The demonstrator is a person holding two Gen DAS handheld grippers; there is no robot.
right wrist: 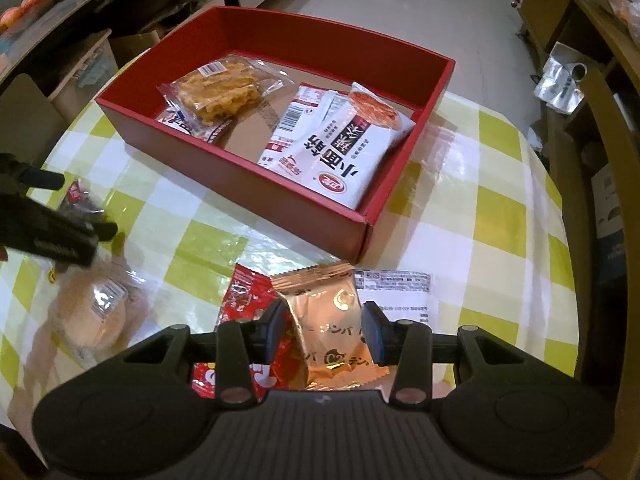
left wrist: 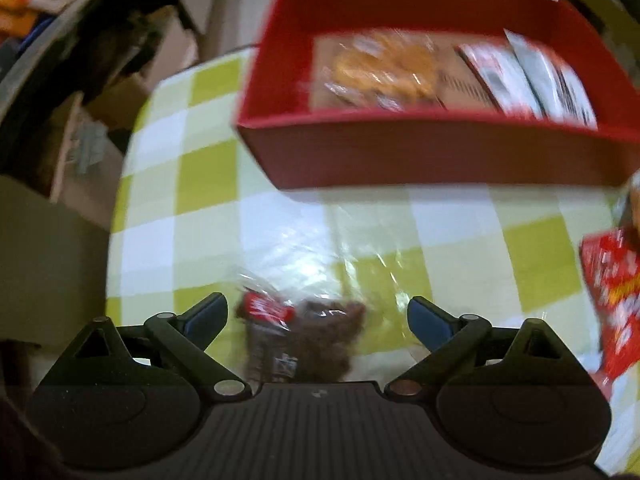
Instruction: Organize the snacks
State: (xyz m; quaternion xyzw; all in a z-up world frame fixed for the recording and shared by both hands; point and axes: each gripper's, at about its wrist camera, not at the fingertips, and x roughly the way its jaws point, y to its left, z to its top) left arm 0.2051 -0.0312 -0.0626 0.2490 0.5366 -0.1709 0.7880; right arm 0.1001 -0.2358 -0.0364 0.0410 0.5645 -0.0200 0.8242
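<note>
A red box [right wrist: 320, 216] on the checked tablecloth holds a yellow cracker pack [right wrist: 224, 92] and white noodle packs [right wrist: 340, 144]; it also shows in the left wrist view [left wrist: 420, 156]. My left gripper [left wrist: 318, 320] is open around a brown snack in a clear wrapper [left wrist: 308, 340] lying on the table. My right gripper [right wrist: 326, 330] has its fingers on both sides of an orange foil packet [right wrist: 324, 320], with a small gap showing at each side. The left gripper also shows in the right wrist view [right wrist: 60, 216].
A red packet [right wrist: 248, 300] and a white packet [right wrist: 396, 288] lie beside the orange one. A round bun in clear wrap [right wrist: 92, 320] lies at the left. A red packet [left wrist: 612, 300] shows at the right of the left wrist view. Cardboard boxes and shelves surround the table.
</note>
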